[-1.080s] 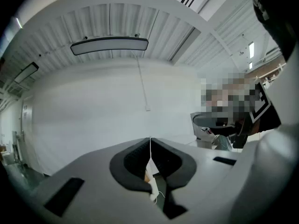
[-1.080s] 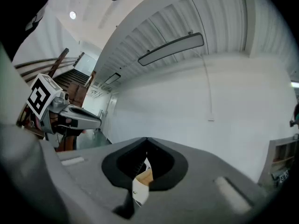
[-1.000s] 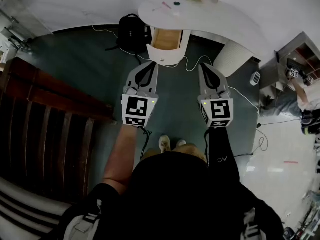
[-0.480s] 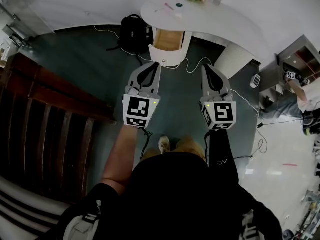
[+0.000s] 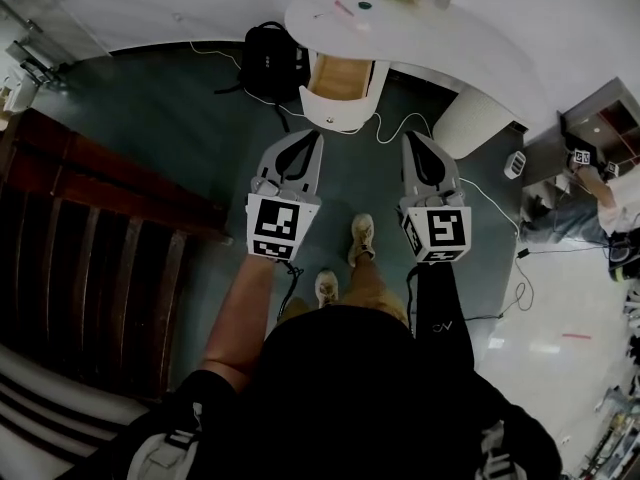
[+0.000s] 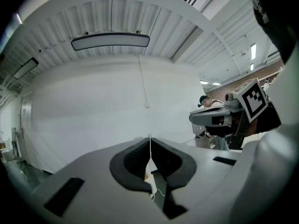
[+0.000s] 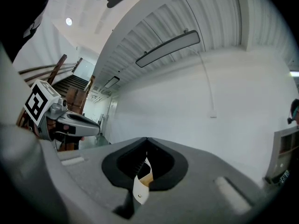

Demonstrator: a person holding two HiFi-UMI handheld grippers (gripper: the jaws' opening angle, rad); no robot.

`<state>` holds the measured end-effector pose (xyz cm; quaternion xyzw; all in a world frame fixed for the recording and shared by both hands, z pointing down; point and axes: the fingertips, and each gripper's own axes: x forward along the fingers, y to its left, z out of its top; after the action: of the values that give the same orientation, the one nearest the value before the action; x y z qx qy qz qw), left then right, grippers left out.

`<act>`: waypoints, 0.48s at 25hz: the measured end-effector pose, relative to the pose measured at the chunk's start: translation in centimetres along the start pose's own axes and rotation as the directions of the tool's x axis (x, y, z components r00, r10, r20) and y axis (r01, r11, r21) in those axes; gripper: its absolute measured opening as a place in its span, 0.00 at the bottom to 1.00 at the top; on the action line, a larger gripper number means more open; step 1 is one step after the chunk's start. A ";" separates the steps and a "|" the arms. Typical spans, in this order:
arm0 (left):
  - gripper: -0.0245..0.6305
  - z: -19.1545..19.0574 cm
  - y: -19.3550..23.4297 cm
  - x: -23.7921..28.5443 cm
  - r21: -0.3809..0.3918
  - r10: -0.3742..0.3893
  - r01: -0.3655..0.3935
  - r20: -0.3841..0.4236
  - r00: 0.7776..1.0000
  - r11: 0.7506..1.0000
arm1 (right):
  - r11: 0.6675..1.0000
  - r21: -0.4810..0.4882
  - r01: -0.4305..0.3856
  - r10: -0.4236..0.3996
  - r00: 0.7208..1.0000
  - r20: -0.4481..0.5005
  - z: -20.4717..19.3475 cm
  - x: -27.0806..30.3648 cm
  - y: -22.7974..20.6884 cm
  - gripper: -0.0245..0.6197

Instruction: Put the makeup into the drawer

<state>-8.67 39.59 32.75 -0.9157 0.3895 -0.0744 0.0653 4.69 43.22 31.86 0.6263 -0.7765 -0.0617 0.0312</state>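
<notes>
Approach step, nothing picked yet. Left gripper (image 5: 316, 138) and right gripper (image 5: 410, 136) are both held level over the teal floor, aimed at the white curved-top table (image 5: 440, 40). Both tongs are closed tight with nothing between the jaws, as each gripper view confirms (image 6: 150, 140) (image 7: 146, 143).

The slim pink makeup stick (image 5: 343, 8) lies on the table top near its left end. A small dark round item (image 5: 364, 5), likely makeup too, sits just beside it towards the middle. The open white drawer with pale wood inside (image 5: 338, 80) sits under that same left end, pulled out towards the person, well apart from both grippers.

To do this step well:
- Close the gap to the table first.
- Step clear of the white cable (image 5: 385, 133) on the floor in front of the drawer and the black backpack (image 5: 272, 60) left of it.
- Open one tong before reaching.
- Keep the other clear of the drawer front.

The stick lies flat. Its long axis runs diagonally, from the top's far-left edge towards the near edge above the drawer. It is too small to tell which end is the cap. The jaws should probably cross that axis at mid-length.
</notes>
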 end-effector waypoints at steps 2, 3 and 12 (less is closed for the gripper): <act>0.05 -0.4 0.4 1.0 0.004 0.008 -0.008 -0.016 1.000 1.000 | 1.000 0.013 -0.013 0.013 1.000 0.000 -0.5 1.3 -0.5 0.05; 0.05 -0.5 0.7 1.6 0.007 0.016 -0.016 -0.022 1.000 1.000 | 1.000 0.018 -0.022 0.022 1.000 0.001 -0.7 2.0 -0.8 0.05; 0.05 -0.3 4.1 10.5 0.012 0.070 -0.070 -0.052 0.996 0.998 | 0.995 0.053 -0.083 0.083 0.996 0.012 -2.1 10.4 -6.5 0.05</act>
<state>-4.38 29.17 33.22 -0.8989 0.4225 -0.0978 0.0621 9.01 31.57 32.80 0.5938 -0.8034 -0.0424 0.0131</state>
